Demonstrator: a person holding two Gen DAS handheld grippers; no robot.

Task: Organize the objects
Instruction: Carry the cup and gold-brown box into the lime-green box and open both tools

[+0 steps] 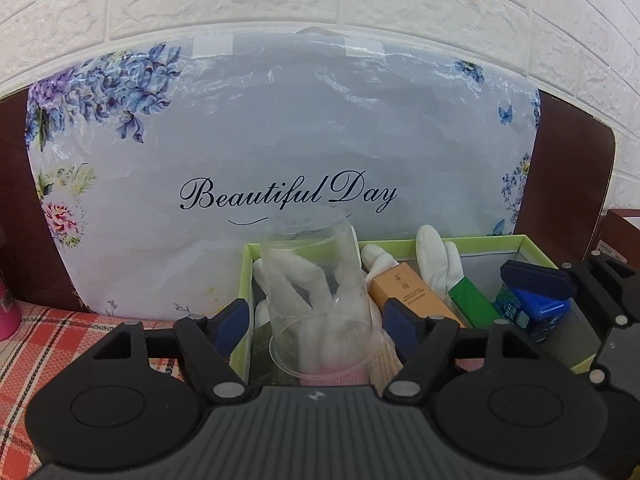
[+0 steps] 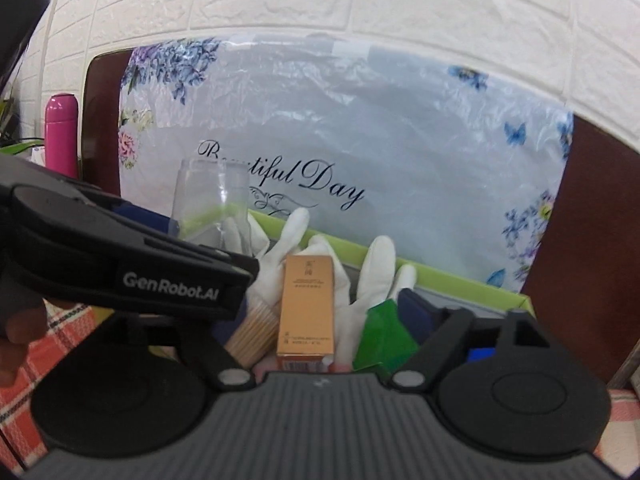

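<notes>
Gaping left claw (image 1: 316, 316) flanks clear cup (image 1: 316, 280); right view alone shows pink flask (image 2: 61, 136).

Left gripper (image 1: 316, 316): black linkage arms w/ silver pivot screws, blue pads (image 1: 234, 314) on jaw insides, ribbed grey housing behind jaws betw. two black round discs. White "GenRobot.AI" lettering on its side. Right gripper (image 2: 320, 332): same black/grey build, dark blue pad.

Pink bottle (image 1: 6, 308) cut off at edge
</notes>
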